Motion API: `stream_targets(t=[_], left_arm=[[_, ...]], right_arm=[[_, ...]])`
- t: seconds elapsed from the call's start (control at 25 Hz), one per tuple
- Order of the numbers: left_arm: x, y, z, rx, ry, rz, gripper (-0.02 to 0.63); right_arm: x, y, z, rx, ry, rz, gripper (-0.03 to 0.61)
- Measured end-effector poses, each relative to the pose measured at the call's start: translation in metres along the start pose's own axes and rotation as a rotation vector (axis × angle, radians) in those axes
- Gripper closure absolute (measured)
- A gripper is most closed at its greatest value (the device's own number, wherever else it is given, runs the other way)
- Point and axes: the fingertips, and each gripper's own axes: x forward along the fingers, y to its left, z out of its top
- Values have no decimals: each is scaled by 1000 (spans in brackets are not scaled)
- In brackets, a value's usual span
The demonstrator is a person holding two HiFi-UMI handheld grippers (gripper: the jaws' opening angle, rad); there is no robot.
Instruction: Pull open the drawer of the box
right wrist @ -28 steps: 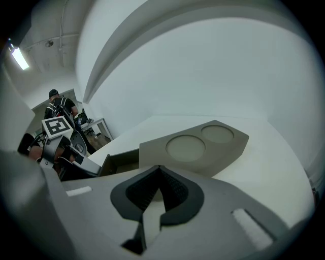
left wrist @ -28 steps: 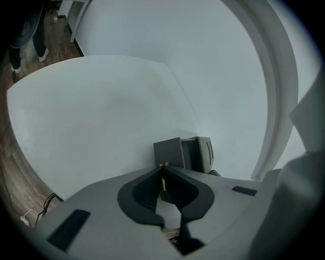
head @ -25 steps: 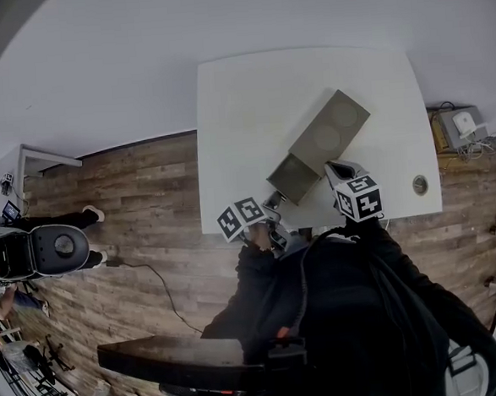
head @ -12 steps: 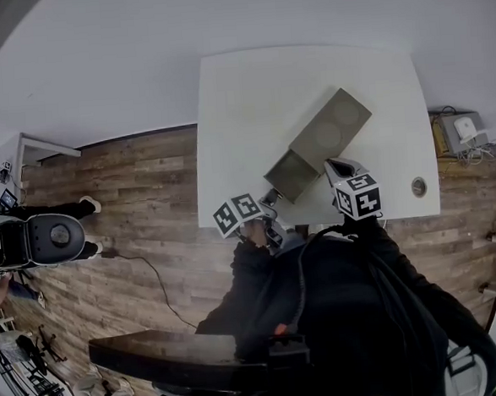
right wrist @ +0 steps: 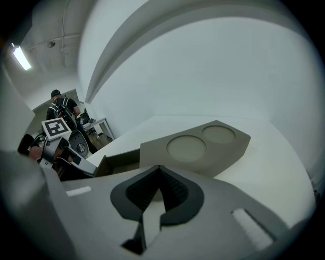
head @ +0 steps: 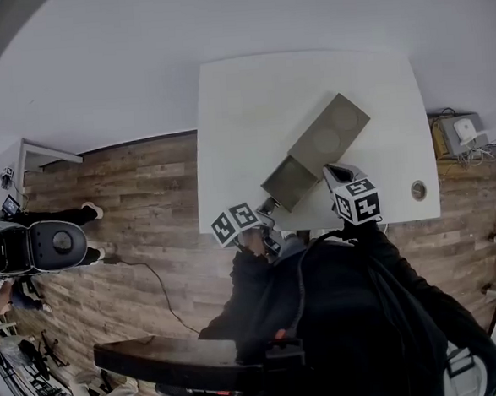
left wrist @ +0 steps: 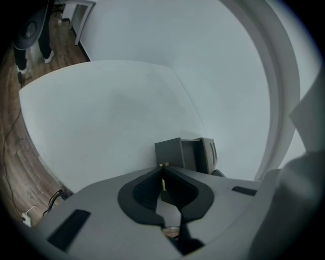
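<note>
A grey-brown box [head: 328, 128] with two round recesses in its top lies askew on the white table [head: 242, 109]. Its drawer [head: 287, 182] stands pulled out toward the table's near edge. My left gripper [head: 268, 207] is shut on the small brass handle of the drawer front [left wrist: 170, 151], with the tips [left wrist: 163, 165] closed on it. My right gripper [head: 336, 175] is shut with nothing in it, close beside the box's near side. In the right gripper view the box [right wrist: 203, 144] and its drawer [right wrist: 122, 160] lie just beyond the jaws [right wrist: 159, 168], and the left gripper [right wrist: 61, 147] shows at the left.
A small round disc [head: 418, 189] lies near the table's near right corner. The table's near edge runs just under both grippers, with wood floor [head: 149, 242] beyond. A person [right wrist: 63, 109] stands off to the left by a small white desk [head: 33, 157]. White devices and cables [head: 462, 127] sit right of the table.
The left gripper has moved a little toward the table's near left edge, and the drawer has come further out of the box with it. The right gripper has barely moved.
</note>
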Motion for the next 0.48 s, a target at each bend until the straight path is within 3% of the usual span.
stream_targets(t=[0.48], left_arm=[[-4, 3, -2, -9, -16, 5, 594]], right_arm=[[-4, -2, 1, 0, -6, 3, 584]])
